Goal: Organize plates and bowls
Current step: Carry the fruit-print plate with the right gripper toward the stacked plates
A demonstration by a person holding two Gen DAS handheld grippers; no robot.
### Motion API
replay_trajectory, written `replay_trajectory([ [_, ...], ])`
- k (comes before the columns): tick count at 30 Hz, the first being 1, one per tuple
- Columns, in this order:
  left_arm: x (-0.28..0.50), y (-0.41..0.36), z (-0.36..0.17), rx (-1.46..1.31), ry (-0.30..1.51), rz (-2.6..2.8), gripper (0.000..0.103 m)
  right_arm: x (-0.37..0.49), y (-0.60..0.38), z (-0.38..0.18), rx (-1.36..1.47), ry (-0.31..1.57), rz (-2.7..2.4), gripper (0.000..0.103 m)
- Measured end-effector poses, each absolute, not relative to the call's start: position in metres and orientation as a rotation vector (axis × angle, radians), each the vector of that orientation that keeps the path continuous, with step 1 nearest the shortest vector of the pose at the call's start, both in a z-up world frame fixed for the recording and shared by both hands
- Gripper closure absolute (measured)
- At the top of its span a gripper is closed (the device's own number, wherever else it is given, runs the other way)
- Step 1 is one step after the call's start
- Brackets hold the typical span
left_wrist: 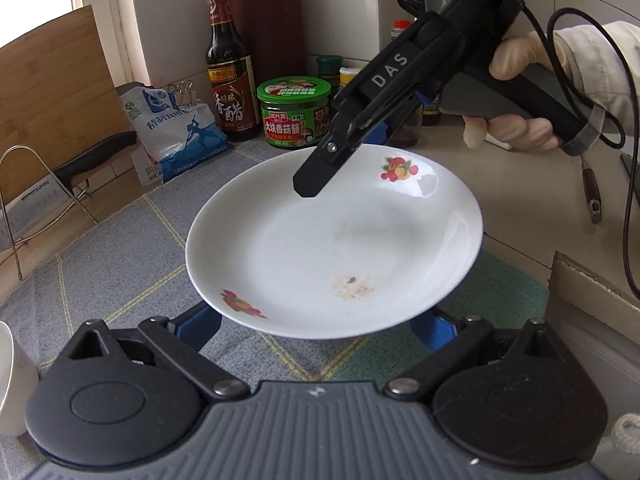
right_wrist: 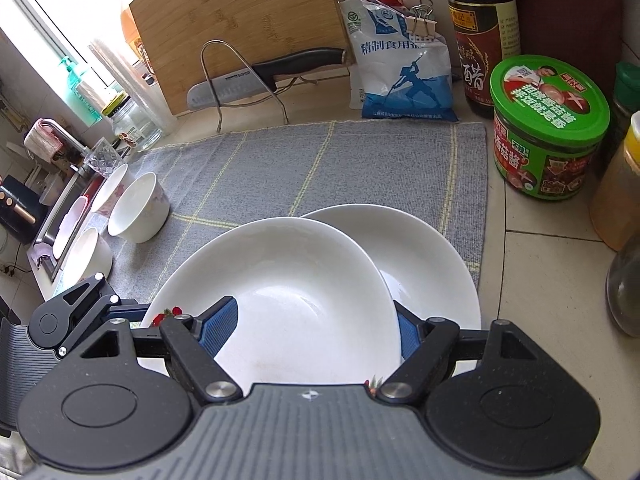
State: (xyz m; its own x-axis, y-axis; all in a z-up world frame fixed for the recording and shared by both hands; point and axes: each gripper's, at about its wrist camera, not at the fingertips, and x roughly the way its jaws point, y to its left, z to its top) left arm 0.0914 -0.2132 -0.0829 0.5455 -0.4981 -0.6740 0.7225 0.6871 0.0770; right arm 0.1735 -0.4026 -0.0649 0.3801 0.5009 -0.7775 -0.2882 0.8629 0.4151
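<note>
A white plate (left_wrist: 332, 240) with fruit decals and a brown stain hangs above the grey mat (left_wrist: 120, 248). My right gripper (left_wrist: 320, 168) is shut on its far rim, one finger on top. My left gripper (left_wrist: 320, 328) is open below the plate's near rim, blue pads on either side. In the right wrist view the held plate (right_wrist: 280, 292) sits tilted between the blue pads (right_wrist: 218, 330) of my right gripper (right_wrist: 316, 332), above a second white plate (right_wrist: 424, 256) lying on the mat (right_wrist: 280, 160). White bowls (right_wrist: 138, 208) stand at the mat's left edge.
A green-lidded jar (right_wrist: 548, 128), vinegar bottle (right_wrist: 480, 36), salt bag (right_wrist: 400, 68), cutting board (right_wrist: 240, 20) and a knife on a wire rack (right_wrist: 260, 76) line the back. A sink (right_wrist: 64, 204) lies left. A white bowl edge (left_wrist: 12, 380) shows at left.
</note>
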Motion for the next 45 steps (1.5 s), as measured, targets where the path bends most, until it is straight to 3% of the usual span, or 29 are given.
replay_trajectory([
  [45,0.127,-0.226,-0.093,0.401,0.715,-0.835,0.003,0.166,-0.427,-0.071,0.252,1.09,0.412,0.019],
])
